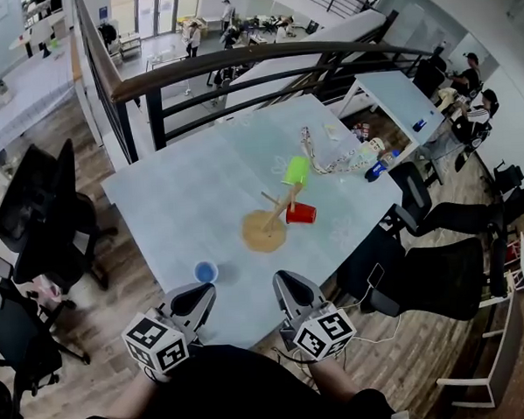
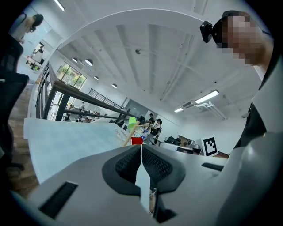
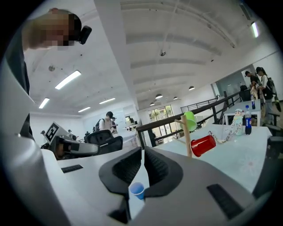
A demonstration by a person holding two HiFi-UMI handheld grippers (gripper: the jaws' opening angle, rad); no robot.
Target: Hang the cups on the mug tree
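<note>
The wooden mug tree (image 1: 264,231) stands near the middle of the table, with a green cup (image 1: 297,170) on an upper peg and a red cup (image 1: 301,214) on a lower one. Both show in the right gripper view, green cup (image 3: 190,121) above red cup (image 3: 203,145). A small blue cup (image 1: 206,272) stands upright near the table's front edge. My left gripper (image 1: 205,290) hovers just in front of it, shut and empty. My right gripper (image 1: 283,282) is off to the right, jaws together with nothing between them; the blue cup (image 3: 137,190) shows beyond them.
The pale table (image 1: 174,196) carries a toy chain and a bottle (image 1: 375,168) at its far right corner. Black office chairs (image 1: 427,274) stand along the right side and another (image 1: 43,216) on the left. A dark railing (image 1: 237,65) runs behind.
</note>
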